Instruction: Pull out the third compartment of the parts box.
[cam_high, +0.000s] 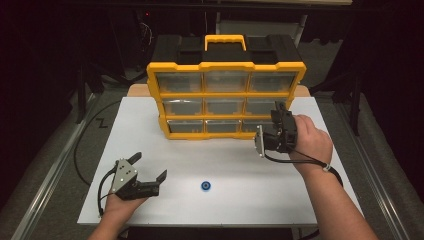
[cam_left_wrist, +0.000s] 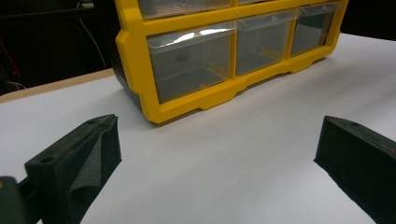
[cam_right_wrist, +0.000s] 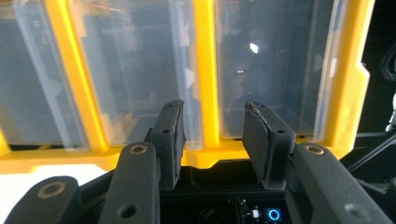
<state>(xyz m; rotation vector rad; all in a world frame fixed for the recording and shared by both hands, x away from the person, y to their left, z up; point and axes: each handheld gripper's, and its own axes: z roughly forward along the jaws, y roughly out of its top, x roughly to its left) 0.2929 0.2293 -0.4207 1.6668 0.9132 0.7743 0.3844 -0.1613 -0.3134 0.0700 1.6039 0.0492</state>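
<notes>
Right tool (cam_high: 278, 120), jaws narrowed and empty, faces the lower-right drawer (cam_high: 257, 124) of the organizer (cam_high: 226, 65) on the worktop (cam_high: 150, 130): light, slick, brittle plastic, best pinched at its front lip.

Left gripper (cam_high: 150, 169) low, fingers spread wide and empty, right gripper (cam_high: 278, 112) raised, fingers partly apart, empty
</notes>
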